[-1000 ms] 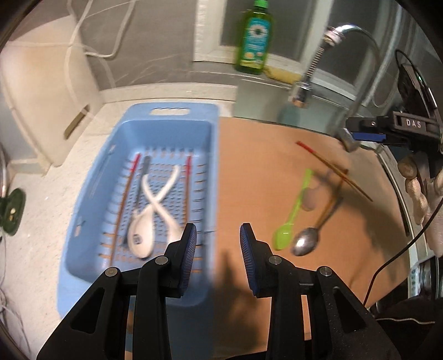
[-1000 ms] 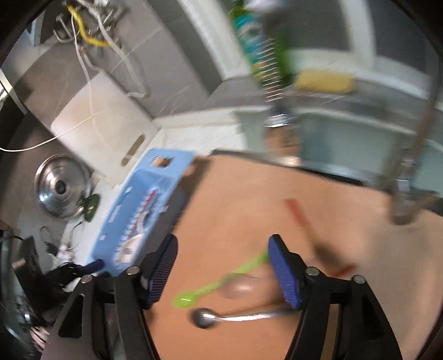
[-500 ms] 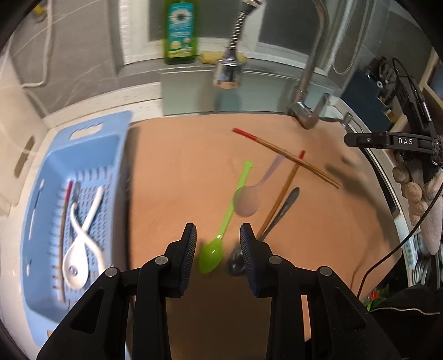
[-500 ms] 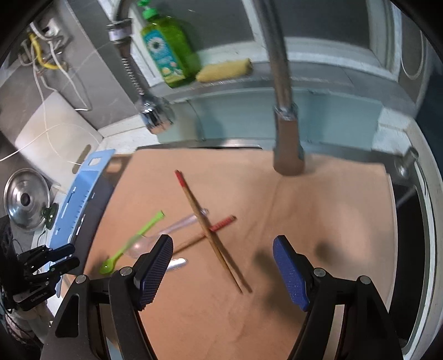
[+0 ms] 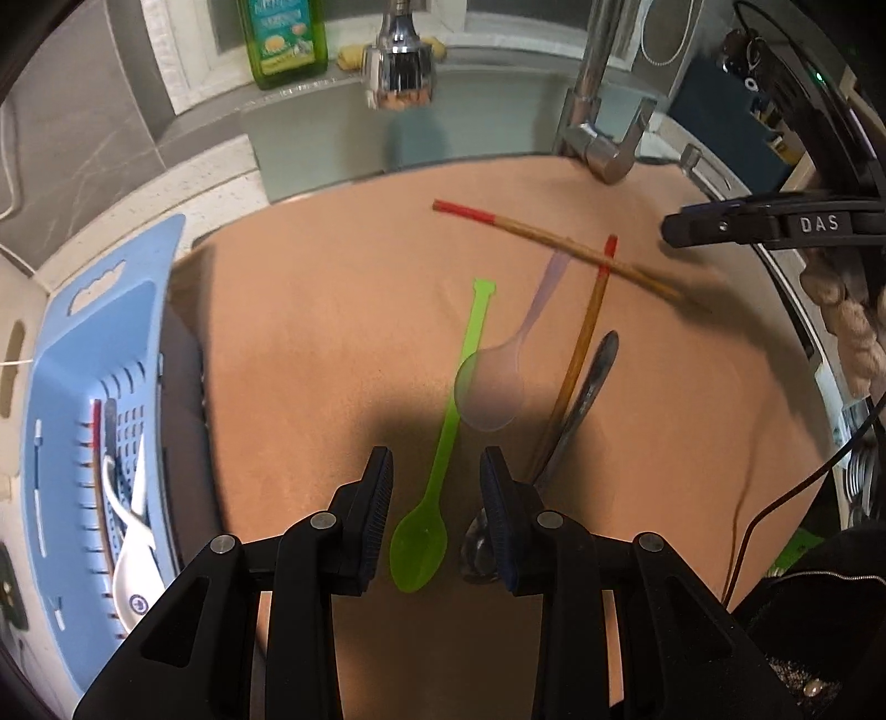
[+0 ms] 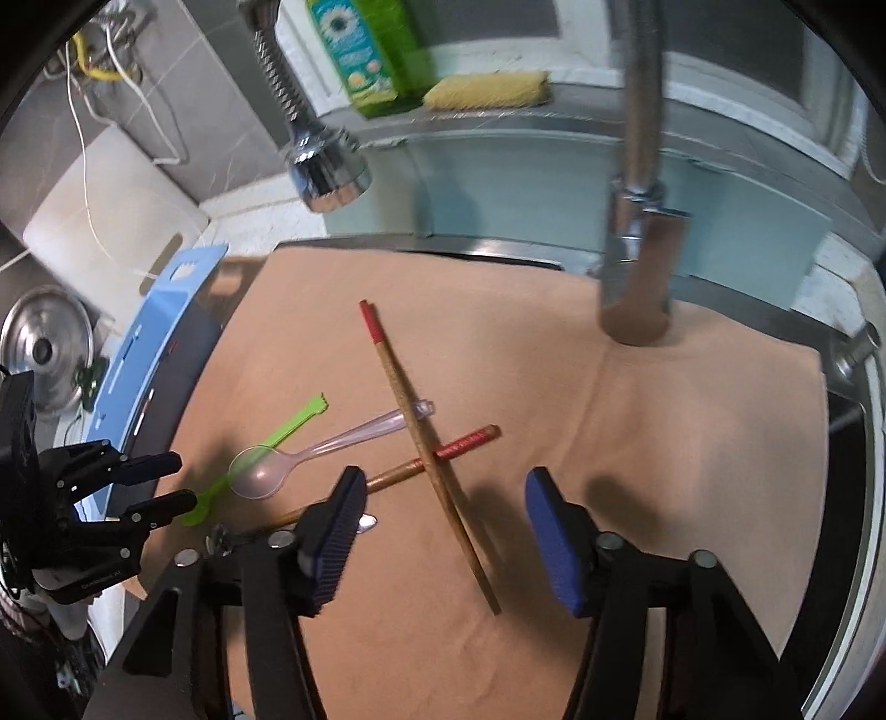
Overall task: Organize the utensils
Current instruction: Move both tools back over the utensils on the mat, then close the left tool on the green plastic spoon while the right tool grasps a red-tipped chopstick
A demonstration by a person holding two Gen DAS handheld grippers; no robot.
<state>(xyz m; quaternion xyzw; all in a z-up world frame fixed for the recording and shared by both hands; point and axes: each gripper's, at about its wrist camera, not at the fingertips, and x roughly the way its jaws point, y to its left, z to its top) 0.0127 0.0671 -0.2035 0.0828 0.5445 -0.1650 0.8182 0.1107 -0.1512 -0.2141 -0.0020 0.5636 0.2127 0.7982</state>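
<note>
A green plastic spoon (image 5: 443, 437) lies on the tan mat (image 5: 310, 343), its bowl between the fingers of my open left gripper (image 5: 436, 501). A clear plastic spoon (image 5: 501, 376), a metal spoon (image 5: 581, 399) and two red-tipped chopsticks (image 5: 559, 246) lie crossed beside it. In the right wrist view the same chopsticks (image 6: 426, 448), clear spoon (image 6: 310, 451) and green spoon (image 6: 277, 435) lie ahead of my open, empty right gripper (image 6: 443, 531). The left gripper (image 6: 160, 482) shows there at the left. A blue basket (image 5: 72, 399) at the left holds white spoons (image 5: 133, 531) and chopsticks.
A chrome faucet (image 6: 637, 221) and its spray head (image 6: 326, 166) hang over the mat's far side. A green soap bottle (image 6: 365, 50) and yellow sponge (image 6: 487, 88) sit on the ledge. A white cutting board (image 6: 99, 221) and a pot lid (image 6: 44, 349) are at the left.
My left gripper has swung right from the basket and down over the green spoon's bowl. My right gripper has moved closer over the crossed chopsticks.
</note>
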